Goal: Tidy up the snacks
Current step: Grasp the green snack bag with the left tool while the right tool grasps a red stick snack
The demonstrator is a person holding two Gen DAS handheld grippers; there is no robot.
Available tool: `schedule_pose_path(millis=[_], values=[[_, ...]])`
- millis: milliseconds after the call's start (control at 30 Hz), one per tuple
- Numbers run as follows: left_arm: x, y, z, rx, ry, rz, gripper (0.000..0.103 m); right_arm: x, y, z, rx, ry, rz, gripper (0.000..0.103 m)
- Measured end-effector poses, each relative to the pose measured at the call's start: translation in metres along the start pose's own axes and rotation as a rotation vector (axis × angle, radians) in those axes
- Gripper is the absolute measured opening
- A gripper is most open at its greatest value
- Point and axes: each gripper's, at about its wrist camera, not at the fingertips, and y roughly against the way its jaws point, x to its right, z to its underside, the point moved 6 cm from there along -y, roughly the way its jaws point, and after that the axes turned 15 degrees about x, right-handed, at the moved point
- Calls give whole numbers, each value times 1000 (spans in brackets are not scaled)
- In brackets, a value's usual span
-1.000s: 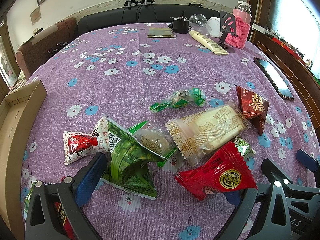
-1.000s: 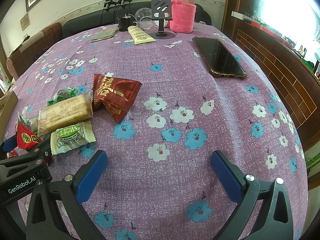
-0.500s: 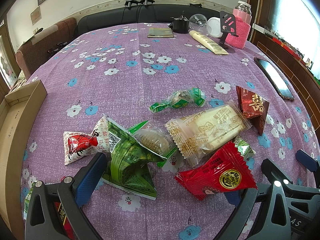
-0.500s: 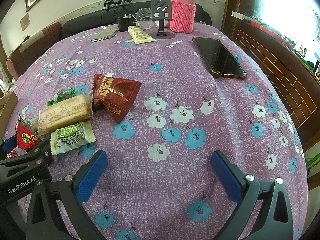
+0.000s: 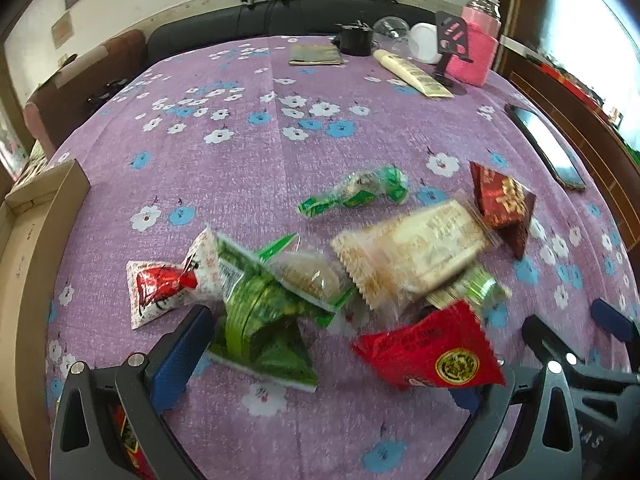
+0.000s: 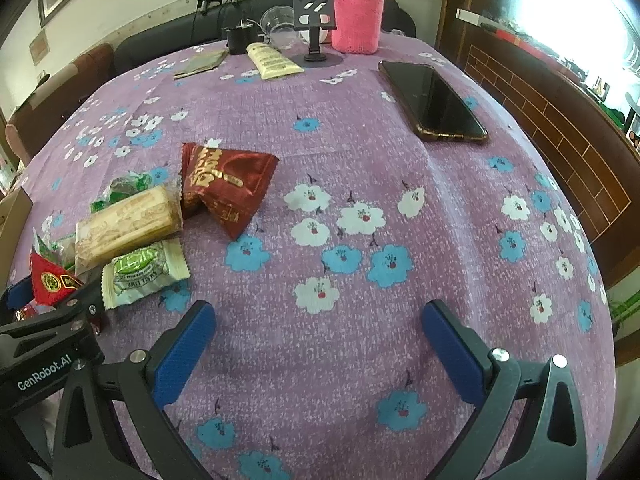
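Note:
Several snack packets lie in a heap on the purple flowered tablecloth. In the left wrist view my left gripper (image 5: 324,354) is open, low over the cloth, with the green packet (image 5: 260,320) and the red packet with a gold seal (image 5: 434,350) between its fingers. A beige biscuit pack (image 5: 412,252), a dark red pouch (image 5: 502,200), a green candy (image 5: 356,194) and a red-and-white packet (image 5: 160,288) lie beyond. My right gripper (image 6: 318,340) is open over bare cloth, right of the heap, near the green-white packet (image 6: 142,270).
A cardboard box (image 5: 24,240) stands at the table's left edge. A black phone (image 6: 434,100) lies at the right. A pink-sleeved bottle (image 6: 356,18), phone stand (image 6: 316,12), cream tube (image 6: 272,60), cup and flat pouch stand at the far end.
The left wrist view has shifted slightly and blurred, with the snacks a little lower and nearer. The right gripper has not moved.

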Motion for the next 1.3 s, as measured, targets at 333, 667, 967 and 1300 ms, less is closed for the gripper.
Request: schedule_pose_path(millis=[333,667,967,1300], values=[[-36,105,-11,175,120,240,82,-1,2,2,8,-4,14,103],[-143,136,1,239,223,150,82,-16,43,-8,100,-73,-125,96],[-162,115,20,149,336,220,82,-121,66,20,5,55,-428,78],[-140,102,21,127,218,202,82,-159,52,31,-13,109,-396,63]])
